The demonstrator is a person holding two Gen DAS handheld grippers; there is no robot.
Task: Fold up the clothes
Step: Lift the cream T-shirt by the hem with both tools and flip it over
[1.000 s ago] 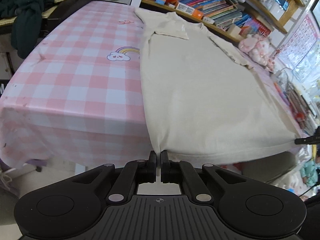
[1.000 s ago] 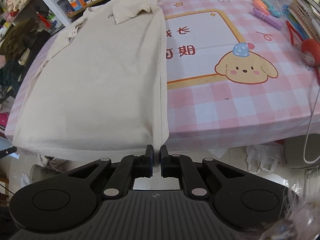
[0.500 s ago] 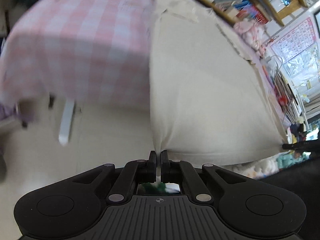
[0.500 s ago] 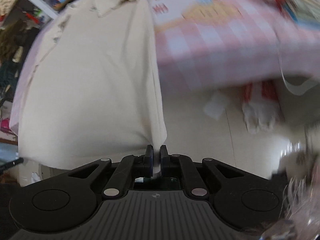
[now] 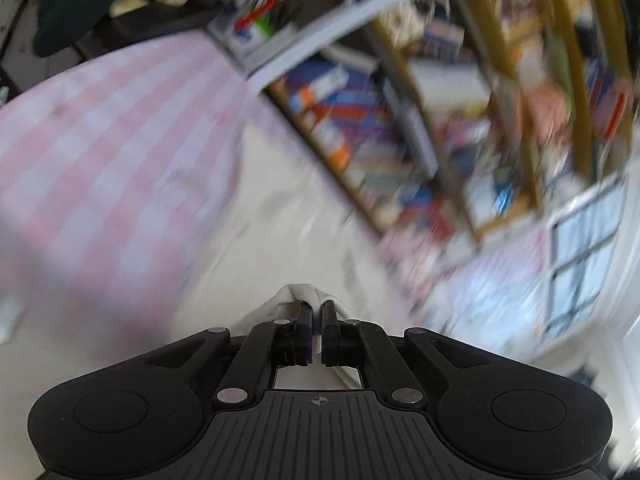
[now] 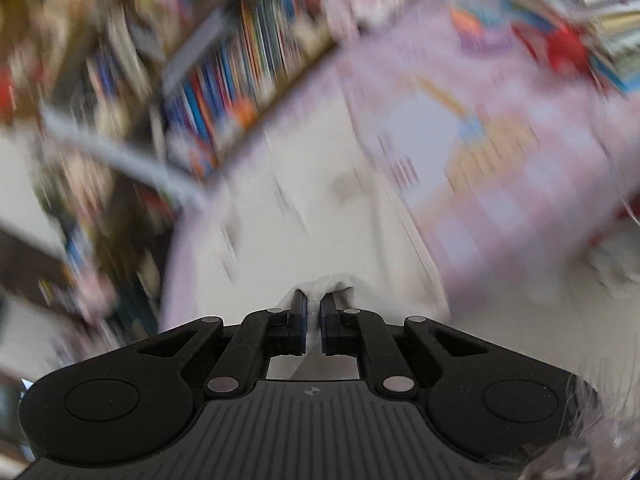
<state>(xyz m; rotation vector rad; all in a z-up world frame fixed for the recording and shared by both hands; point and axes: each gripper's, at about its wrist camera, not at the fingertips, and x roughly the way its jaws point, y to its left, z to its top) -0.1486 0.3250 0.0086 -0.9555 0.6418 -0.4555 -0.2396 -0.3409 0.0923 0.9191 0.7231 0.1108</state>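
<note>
garment: showing plain cream-white, no print visible through the blur
table: wearing a pink-and-white check cover
cover panel: showing white with an orange border, far right, blurred
tongs: showing black; right tongs showing black too
bookshelf: showing mixed blue, orange, red spines
bundle: lying dark green, far left

The black two-finger left gripper and right gripper are each clamped on cream cloth, pointed toward 12 o'clock.
</note>
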